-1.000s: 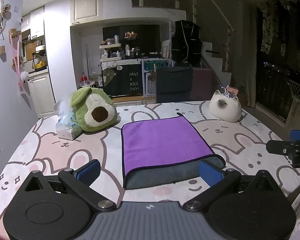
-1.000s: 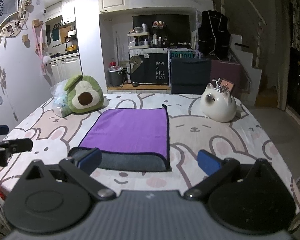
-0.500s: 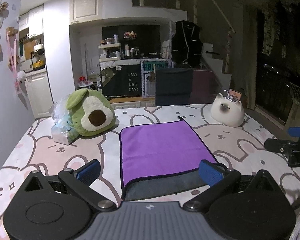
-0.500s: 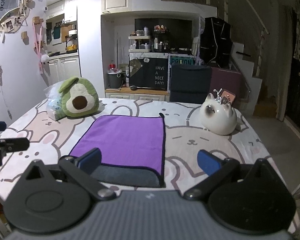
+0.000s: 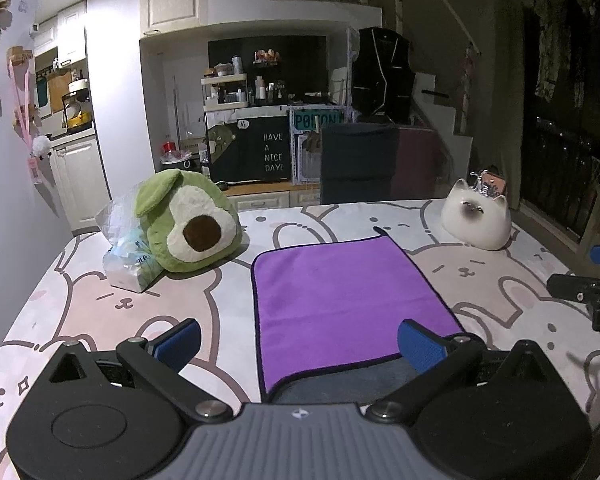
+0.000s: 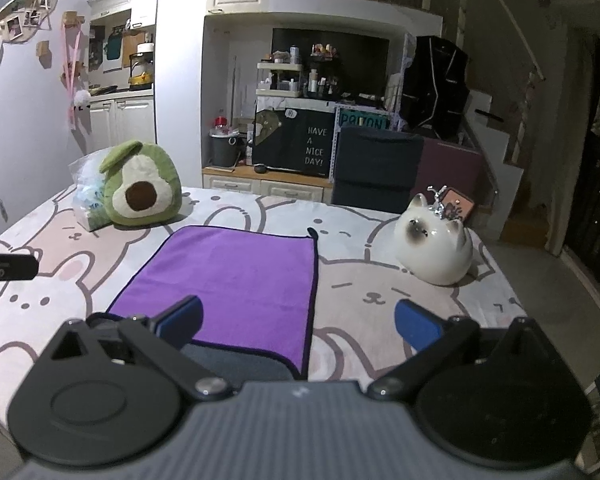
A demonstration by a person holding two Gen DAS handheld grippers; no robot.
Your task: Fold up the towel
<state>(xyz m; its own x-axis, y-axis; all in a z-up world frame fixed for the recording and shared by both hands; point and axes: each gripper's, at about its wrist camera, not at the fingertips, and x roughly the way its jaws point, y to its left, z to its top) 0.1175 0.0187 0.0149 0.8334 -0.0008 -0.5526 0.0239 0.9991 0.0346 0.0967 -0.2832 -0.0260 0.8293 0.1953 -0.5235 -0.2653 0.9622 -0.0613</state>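
Observation:
A purple towel with a grey underside lies folded flat on the bunny-print table; its grey lower layer shows along the near edge. It also shows in the right wrist view. My left gripper is open and empty, held near the towel's near edge. My right gripper is open and empty over the towel's near right corner. The right gripper's fingers show at the right of the left wrist view.
An avocado plush and a plastic bag sit at the table's back left. A white cat figurine sits at the back right. A dark chair stands behind the table.
Both grippers have pulled back toward the near edge and risen slightly. The towel has not moved. Both stay open.

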